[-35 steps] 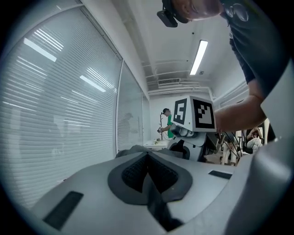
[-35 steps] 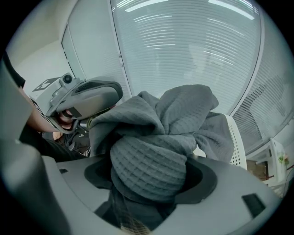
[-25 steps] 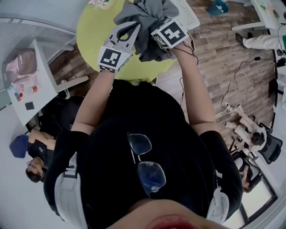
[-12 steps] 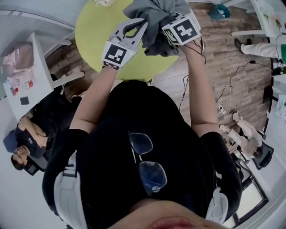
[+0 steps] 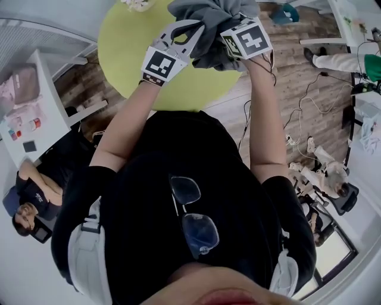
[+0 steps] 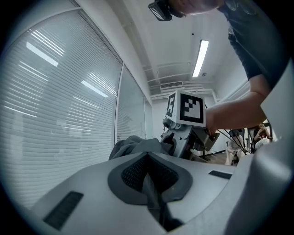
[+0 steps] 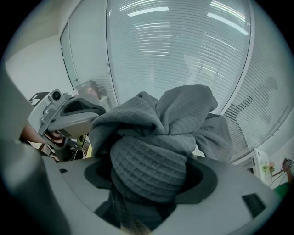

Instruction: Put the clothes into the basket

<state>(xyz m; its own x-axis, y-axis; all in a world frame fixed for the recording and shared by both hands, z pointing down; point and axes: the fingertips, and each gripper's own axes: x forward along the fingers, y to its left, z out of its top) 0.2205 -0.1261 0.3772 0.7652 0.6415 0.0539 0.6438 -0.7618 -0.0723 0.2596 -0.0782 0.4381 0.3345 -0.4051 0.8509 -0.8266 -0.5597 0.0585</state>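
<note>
A grey waffle-knit garment (image 5: 205, 21) hangs bunched between both grippers, above a round yellow-green table (image 5: 131, 53). My right gripper (image 5: 231, 21) is shut on a thick wad of it; in the right gripper view the cloth (image 7: 156, 137) fills the space between the jaws. My left gripper (image 5: 189, 28) is shut on a thin fold of the same garment (image 6: 133, 144), and a strip of cloth runs down between its pads. The right gripper's marker cube (image 6: 186, 108) sits close beside the left gripper. No basket shows in any view.
A white desk (image 5: 36, 101) with small items stands at the left, with a seated person (image 5: 30, 202) below it. Cables (image 5: 297, 119) run over the wooden floor at the right, near another person (image 5: 327, 179). A teal object (image 5: 287, 13) lies at the top right.
Both grippers, with the grey garment held between them, have shifted a little up and to the right in the head view. The white basket beside the right gripper is out of frame now.
</note>
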